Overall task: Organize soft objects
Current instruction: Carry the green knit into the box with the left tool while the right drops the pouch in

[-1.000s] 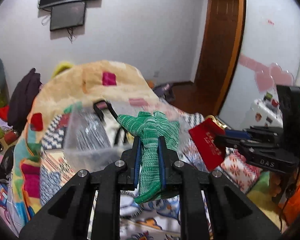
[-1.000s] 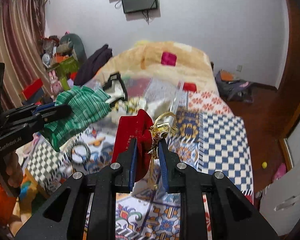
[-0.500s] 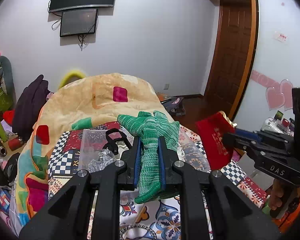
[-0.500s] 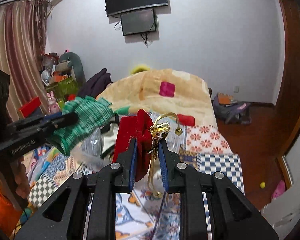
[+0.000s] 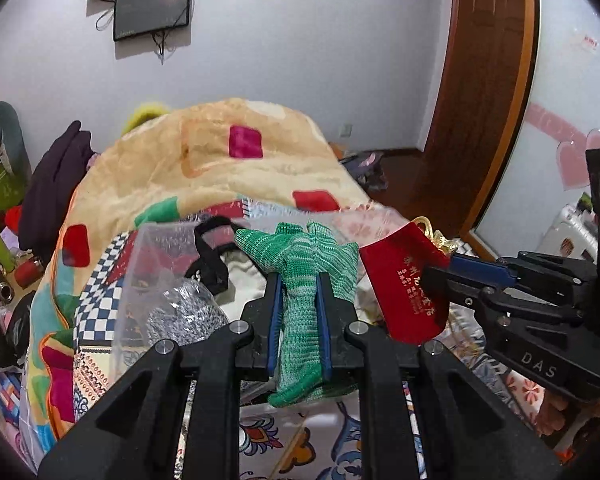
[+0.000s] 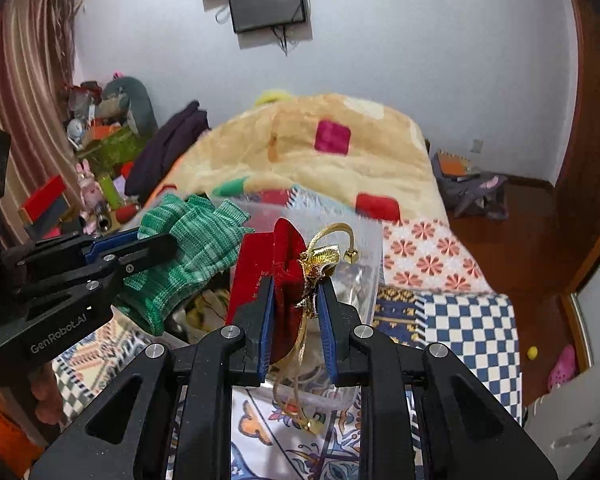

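Two close wrist views along gripper fingers, both facing the blanket-covered bed (image 5: 228, 168) and wall.

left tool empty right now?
No, the left tool is clamped on a green knit glove, which hangs out above and below its fingers.

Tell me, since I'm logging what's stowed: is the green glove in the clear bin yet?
Out. The glove hangs clamped in the left tool, raised in front of the bin.
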`<action>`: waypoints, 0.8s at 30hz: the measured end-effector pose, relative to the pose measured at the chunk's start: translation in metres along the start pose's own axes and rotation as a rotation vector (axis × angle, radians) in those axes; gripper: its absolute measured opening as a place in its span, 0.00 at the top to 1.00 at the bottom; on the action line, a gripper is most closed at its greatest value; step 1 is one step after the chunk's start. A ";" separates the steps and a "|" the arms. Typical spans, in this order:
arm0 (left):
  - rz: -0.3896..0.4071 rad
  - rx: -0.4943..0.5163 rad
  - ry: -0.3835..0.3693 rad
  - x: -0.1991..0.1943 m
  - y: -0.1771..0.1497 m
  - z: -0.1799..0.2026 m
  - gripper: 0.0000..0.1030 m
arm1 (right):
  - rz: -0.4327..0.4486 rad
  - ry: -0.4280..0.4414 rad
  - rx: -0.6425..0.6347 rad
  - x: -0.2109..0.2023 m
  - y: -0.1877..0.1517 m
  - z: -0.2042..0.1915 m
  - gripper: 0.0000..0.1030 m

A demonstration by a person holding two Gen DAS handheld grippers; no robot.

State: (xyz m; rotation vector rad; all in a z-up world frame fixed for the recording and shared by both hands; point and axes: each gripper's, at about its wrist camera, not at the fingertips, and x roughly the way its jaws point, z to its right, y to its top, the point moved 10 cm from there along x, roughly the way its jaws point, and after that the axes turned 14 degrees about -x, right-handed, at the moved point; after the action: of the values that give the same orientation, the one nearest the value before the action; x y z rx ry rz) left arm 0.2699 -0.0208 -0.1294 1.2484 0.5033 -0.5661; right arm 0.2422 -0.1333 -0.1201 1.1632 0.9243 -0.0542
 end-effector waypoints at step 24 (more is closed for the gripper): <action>0.000 0.059 -0.033 -0.060 -0.012 -0.019 0.38 | -0.035 0.055 -0.050 -0.026 -0.010 -0.005 0.47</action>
State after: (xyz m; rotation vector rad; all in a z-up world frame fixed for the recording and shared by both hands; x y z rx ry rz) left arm 0.2152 0.0020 -0.1048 1.2928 0.4618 -0.6047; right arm 0.2175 -0.1441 -0.1111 1.1068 0.9899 -0.0271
